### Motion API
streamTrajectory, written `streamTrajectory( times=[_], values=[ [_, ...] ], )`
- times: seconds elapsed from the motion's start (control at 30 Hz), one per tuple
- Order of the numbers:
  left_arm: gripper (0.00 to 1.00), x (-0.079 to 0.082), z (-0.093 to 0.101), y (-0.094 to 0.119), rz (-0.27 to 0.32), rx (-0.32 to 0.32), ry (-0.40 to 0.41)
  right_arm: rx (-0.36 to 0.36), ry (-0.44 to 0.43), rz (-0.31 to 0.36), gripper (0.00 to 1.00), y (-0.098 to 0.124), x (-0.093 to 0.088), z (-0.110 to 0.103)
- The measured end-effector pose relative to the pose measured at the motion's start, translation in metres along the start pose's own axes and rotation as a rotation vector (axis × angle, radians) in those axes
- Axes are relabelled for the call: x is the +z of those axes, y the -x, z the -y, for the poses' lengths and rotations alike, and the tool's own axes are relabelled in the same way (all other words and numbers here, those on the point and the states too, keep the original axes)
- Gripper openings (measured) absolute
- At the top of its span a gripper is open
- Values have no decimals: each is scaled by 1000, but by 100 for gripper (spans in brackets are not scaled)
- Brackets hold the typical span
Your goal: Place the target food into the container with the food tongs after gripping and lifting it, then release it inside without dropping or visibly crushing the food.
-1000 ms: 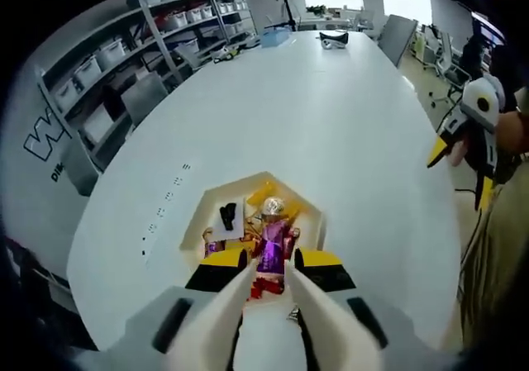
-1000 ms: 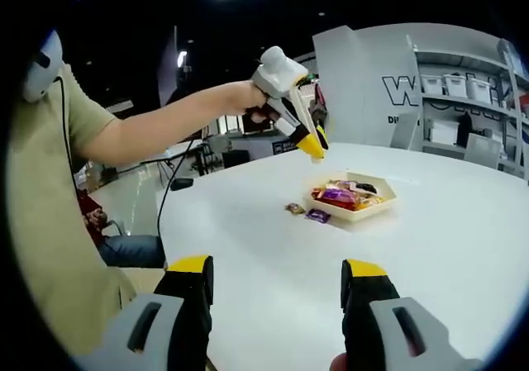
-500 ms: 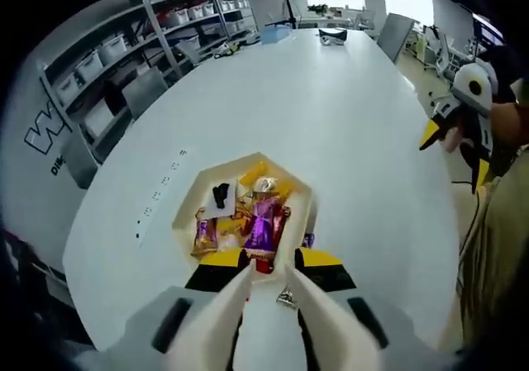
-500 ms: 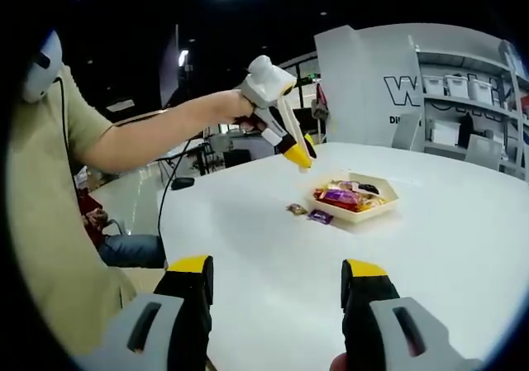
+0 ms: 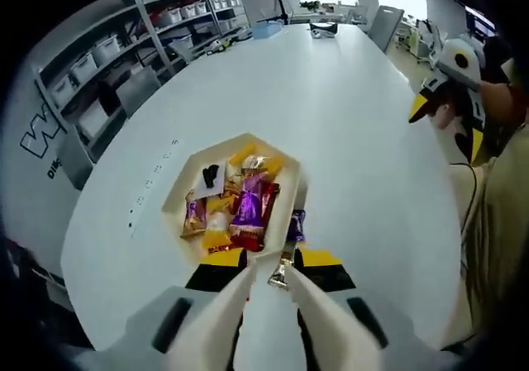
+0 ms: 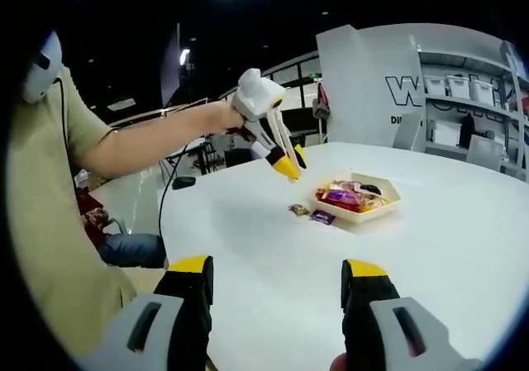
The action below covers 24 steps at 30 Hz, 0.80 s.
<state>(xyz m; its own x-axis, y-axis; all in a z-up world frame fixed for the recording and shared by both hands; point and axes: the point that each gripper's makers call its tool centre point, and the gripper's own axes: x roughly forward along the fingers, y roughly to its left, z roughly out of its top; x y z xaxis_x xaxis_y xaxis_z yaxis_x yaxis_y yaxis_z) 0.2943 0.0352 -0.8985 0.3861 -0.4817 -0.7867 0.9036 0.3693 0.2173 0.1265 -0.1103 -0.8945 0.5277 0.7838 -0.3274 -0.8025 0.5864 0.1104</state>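
On the large white oval desk (image 5: 331, 107) stands a cream hexagonal tray (image 5: 192, 167), and this tray serves as the landmark for everything else. Inside the tray lie several wrapped snacks: a purple foil packet (image 5: 248, 206) in the middle, yellow wrapped pieces (image 5: 216, 237) beside it, and a small black item (image 5: 210, 174) on a white paper near the far wall of the tray. Just outside the tray, on the side nearest to the left hand-held gripper (image 5: 266, 282), two loose sweets rest on the desk: a small purple wrapped candy (image 5: 296, 225) close to the tray's rim and a small gold-brown wrapped candy (image 5: 280, 272) a little further from it. The left hand-held gripper hangs above the desk beside the tray; its yellow-tipped jaws stand slightly apart with nothing between them, and the gold-brown candy shows in the gap below. In the right gripper view, the right hand-held gripper (image 6: 277, 292) is well apart from the tray (image 6: 364, 209), its jaws wide open and empty. Grey shelves with boxes (image 5: 124, 49) stand beyond the desk.
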Motion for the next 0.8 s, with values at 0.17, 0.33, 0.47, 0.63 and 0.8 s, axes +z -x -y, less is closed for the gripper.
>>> streamTrajectory(
  times=[0.17, 0.33, 0.47, 0.63, 0.8],
  values=[
    [21, -5, 3, -2, 10, -16, -27, 1, 1, -3, 61, 0, -1, 0],
    [21, -11, 8, -6, 12, -36, -80, 2, 0, -2, 61, -1, 0, -1],
    [21, -16, 13, -12, 10, -61, -98, 3, 0, -3, 61, -1, -1, -1],
    [21, -26, 14, -19, -2, -78, -99, 1, -2, -2, 61, 0, -2, 0],
    [22, -31, 16, -26, 8, -94, -108, 1, -4, -3, 61, 0, -3, 0]
  ],
)
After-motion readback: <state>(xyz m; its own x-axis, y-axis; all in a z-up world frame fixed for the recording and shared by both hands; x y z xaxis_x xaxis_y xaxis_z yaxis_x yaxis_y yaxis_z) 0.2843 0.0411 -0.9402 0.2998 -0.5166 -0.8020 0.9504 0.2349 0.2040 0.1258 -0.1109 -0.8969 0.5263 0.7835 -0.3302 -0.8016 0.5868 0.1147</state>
